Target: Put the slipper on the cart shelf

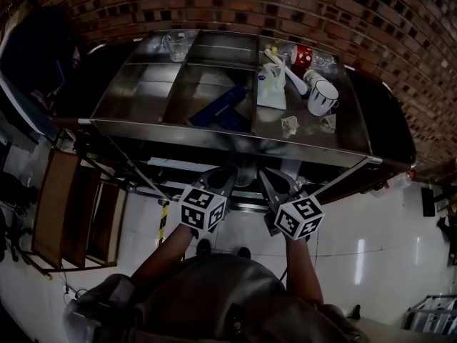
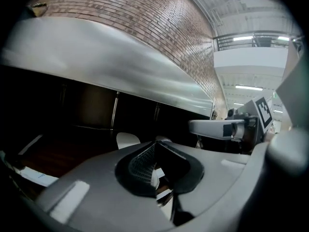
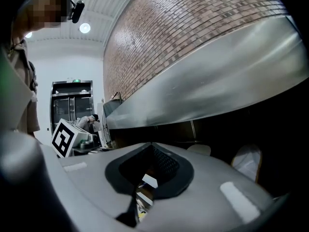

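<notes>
A blue slipper (image 1: 223, 106) lies in the middle compartment of the steel cart's top shelf (image 1: 214, 136). Both grippers hang side by side just under that shelf's front edge, pointing into the dark space beneath it. My left gripper (image 1: 227, 174) (image 2: 155, 145) has its jaws together with nothing between them. My right gripper (image 1: 265, 176) (image 3: 152, 148) also looks shut and empty. In the left gripper view the right gripper (image 2: 227, 128) shows at the right. The lower shelf is dark and I make out little on it.
Also on the top shelf are a glass (image 1: 176, 43), a white packet (image 1: 271, 86), a red-labelled bottle (image 1: 303, 54), a white mug (image 1: 323, 97) and crumpled paper (image 1: 289, 125). Wooden frames (image 1: 71, 206) stand on the floor at the left. A brick wall (image 1: 300, 6) backs the cart.
</notes>
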`<state>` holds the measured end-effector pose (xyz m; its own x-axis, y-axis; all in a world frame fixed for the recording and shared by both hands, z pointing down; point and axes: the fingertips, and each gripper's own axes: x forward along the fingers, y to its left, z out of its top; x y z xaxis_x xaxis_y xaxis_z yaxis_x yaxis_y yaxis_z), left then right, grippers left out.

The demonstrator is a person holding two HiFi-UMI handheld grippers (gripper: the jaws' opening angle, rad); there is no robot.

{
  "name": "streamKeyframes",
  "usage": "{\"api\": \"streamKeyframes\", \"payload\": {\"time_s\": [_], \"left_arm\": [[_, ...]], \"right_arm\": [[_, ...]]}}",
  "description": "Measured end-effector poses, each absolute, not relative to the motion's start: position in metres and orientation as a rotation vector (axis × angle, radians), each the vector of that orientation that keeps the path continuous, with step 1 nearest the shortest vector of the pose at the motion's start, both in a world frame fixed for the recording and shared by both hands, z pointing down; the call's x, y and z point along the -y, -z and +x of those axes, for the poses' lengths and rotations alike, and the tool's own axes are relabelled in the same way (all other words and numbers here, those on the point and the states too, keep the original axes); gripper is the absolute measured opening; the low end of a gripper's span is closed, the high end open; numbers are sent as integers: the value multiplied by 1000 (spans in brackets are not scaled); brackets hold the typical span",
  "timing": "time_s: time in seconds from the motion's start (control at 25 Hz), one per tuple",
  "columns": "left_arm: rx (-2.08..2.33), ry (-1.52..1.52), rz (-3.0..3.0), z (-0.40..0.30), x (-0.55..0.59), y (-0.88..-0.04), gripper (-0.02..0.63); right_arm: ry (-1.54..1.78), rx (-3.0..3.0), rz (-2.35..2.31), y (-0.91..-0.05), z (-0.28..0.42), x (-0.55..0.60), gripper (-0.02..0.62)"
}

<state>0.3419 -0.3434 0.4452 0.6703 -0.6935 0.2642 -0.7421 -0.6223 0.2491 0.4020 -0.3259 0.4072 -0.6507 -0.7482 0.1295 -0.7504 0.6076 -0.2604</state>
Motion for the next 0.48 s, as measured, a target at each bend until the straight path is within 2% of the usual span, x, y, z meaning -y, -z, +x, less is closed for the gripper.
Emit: {"api": "streamKeyframes", "payload": {"time_s": [0.48], "left_arm": [[1099, -189, 2568, 346, 333, -442, 8]], "right_arm": [[-468, 2811, 1301, -407, 402, 318, -2]]}}
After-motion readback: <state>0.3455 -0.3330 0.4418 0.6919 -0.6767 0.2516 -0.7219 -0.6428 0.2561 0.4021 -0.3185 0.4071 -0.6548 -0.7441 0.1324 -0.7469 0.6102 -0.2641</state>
